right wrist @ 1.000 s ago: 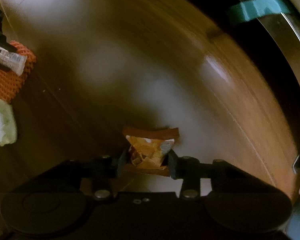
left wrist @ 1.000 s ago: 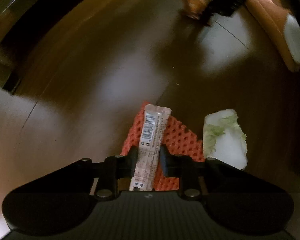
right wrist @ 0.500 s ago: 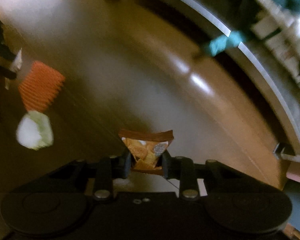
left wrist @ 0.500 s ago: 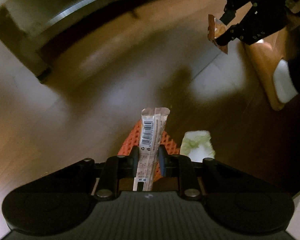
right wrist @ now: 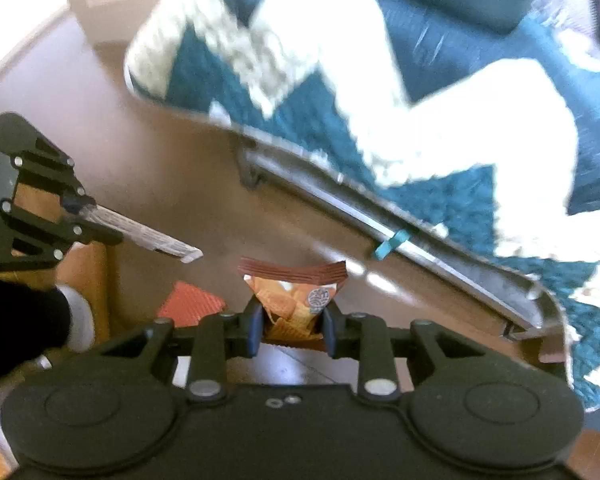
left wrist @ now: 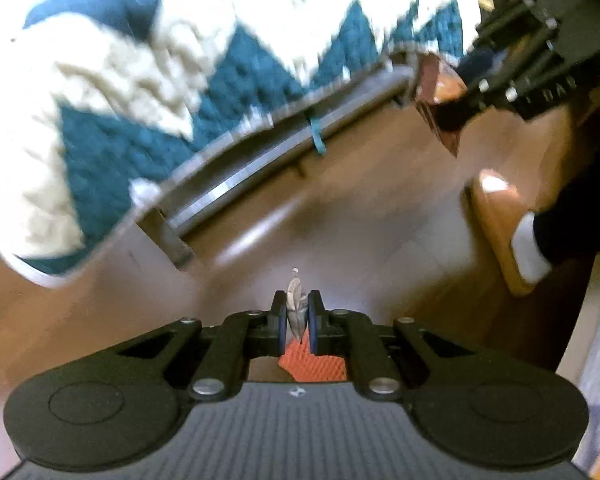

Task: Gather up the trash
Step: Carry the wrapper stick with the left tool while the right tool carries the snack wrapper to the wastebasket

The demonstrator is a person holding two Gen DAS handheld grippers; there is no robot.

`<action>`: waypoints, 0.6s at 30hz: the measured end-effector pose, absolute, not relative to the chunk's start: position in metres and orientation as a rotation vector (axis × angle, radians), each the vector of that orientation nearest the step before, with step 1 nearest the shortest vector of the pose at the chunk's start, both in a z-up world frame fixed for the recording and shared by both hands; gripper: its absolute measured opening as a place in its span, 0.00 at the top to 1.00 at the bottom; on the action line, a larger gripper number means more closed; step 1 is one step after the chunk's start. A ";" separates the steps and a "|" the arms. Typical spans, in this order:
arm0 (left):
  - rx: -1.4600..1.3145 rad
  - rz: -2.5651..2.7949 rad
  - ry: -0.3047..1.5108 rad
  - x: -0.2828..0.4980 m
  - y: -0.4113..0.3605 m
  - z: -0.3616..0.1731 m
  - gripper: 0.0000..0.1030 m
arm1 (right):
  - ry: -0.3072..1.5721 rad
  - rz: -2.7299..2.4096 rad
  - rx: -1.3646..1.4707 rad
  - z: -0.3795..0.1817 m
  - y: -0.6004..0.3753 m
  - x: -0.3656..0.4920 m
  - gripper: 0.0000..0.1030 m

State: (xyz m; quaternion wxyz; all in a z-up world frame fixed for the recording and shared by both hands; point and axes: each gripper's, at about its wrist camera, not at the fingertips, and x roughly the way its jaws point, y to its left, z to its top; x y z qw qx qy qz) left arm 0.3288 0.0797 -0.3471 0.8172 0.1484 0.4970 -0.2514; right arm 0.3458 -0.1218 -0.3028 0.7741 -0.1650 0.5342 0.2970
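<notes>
Left gripper: jaws nearly together after closing further, pinching thin pale stick wrapper seen edge-on. Right gripper: jaws narrow, clamped on small orange snack packet with brown crimped top. Orange mesh foam sleeve on brown wooden floor below. Right view alone shows wrapper's printed length. Beyond: teal-and-white zigzag knitted blanket.

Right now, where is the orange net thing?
The orange net lies on the wooden floor, low and left of middle in the right wrist view, just left of the chip bag held in the right gripper.
</notes>
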 end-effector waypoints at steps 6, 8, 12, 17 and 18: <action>0.264 -0.468 0.907 0.309 0.073 -0.253 0.91 | 1.033 0.635 -0.332 -0.219 -0.127 0.318 0.73; 0.254 -0.445 0.846 0.298 0.068 -0.224 0.91 | 0.984 0.638 -0.325 -0.194 -0.131 0.311 0.73; 0.232 -0.405 0.753 0.280 0.057 -0.178 0.91 | 0.904 0.629 -0.321 -0.151 -0.139 0.297 0.73; 0.224 -0.351 0.650 0.265 0.039 -0.131 0.91 | 0.791 0.606 -0.337 -0.098 -0.146 0.283 0.73; 0.224 -0.343 0.628 0.264 0.036 -0.121 0.91 | 0.772 0.599 -0.335 -0.089 -0.147 0.282 0.73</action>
